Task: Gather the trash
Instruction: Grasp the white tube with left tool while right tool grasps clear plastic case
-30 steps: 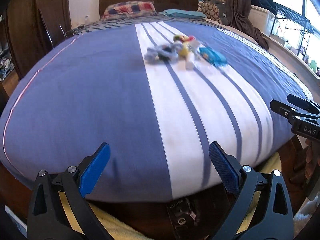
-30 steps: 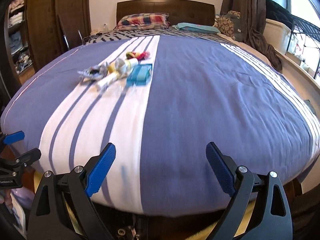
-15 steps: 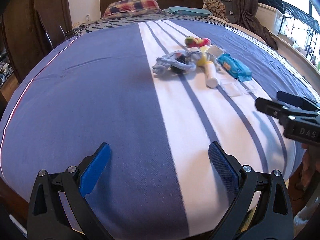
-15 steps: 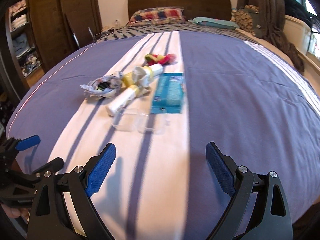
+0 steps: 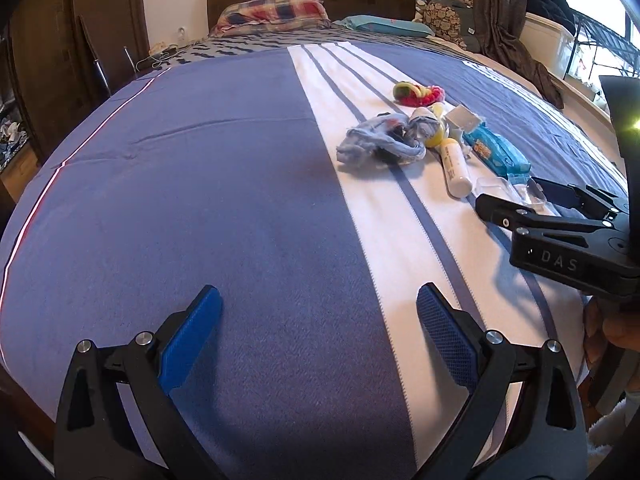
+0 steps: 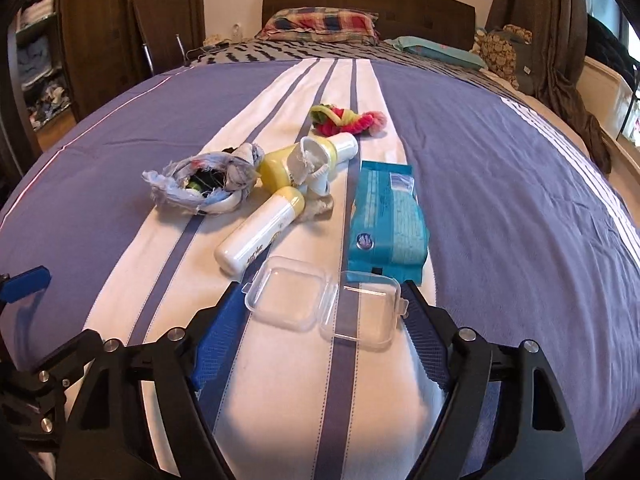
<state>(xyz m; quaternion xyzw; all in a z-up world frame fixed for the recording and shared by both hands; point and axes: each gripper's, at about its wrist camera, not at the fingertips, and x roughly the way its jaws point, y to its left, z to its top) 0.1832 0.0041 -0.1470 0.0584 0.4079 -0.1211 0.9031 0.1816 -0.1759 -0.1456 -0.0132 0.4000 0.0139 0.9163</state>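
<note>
Right hand-held gripper (image 6: 320,308) jaws are closing around the clear plastic case (image 6: 324,306) on the bedspread (image 6: 500,200).

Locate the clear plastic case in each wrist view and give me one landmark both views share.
Left wrist view: the clear plastic case lies far right on the white stripe, partly hidden behind the right hand-held gripper, whose jaws are closing.
Right wrist view: the case lies open at bottom centre, between the fingers.
Shared landmark: the teal wipes pack, just beyond the case in both.
</note>
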